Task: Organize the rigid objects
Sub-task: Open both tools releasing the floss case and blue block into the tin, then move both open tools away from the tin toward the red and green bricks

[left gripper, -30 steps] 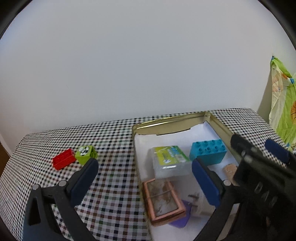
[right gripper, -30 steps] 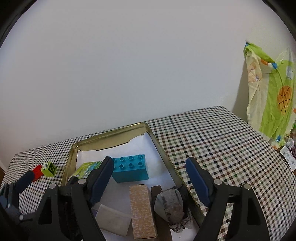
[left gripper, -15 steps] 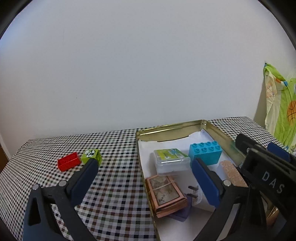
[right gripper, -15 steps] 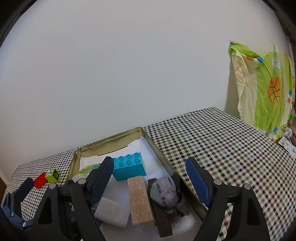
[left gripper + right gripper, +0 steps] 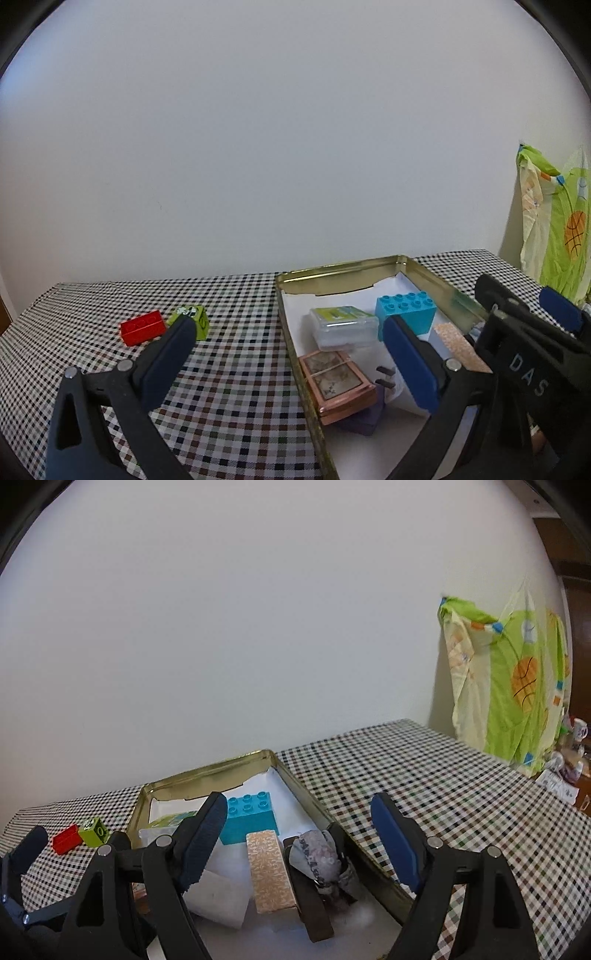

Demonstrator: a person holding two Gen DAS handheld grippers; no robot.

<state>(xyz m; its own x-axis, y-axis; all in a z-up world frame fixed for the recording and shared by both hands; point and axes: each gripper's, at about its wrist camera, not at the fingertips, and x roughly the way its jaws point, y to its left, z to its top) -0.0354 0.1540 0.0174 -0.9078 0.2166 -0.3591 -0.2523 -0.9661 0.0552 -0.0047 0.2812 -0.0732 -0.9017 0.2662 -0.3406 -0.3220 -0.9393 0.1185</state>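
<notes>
A gold tin tray (image 5: 332,275) (image 5: 207,771) lined with white paper sits on the checked table. In it lie a teal brick (image 5: 406,310) (image 5: 249,814), a clear box with a green label (image 5: 343,325), a copper-framed tile (image 5: 336,384), a tan patterned block (image 5: 271,871), a grey pouch (image 5: 317,856) and a white plug (image 5: 388,376). A red brick (image 5: 142,326) (image 5: 66,838) and a green brick (image 5: 192,317) (image 5: 94,830) lie on the cloth left of the tray. My left gripper (image 5: 286,354) is open above the tray's left rim. My right gripper (image 5: 299,825) is open over the tray, empty.
The table stands against a plain white wall. A green and yellow cloth (image 5: 506,683) hangs at the right. Mugs and small items (image 5: 572,746) stand past the table's right end. Open checked cloth (image 5: 424,775) lies right of the tray.
Both grippers have pulled back and tilted up: the tray and bricks sit lower and farther in view, and more wall shows. Nothing was gripped or moved.
</notes>
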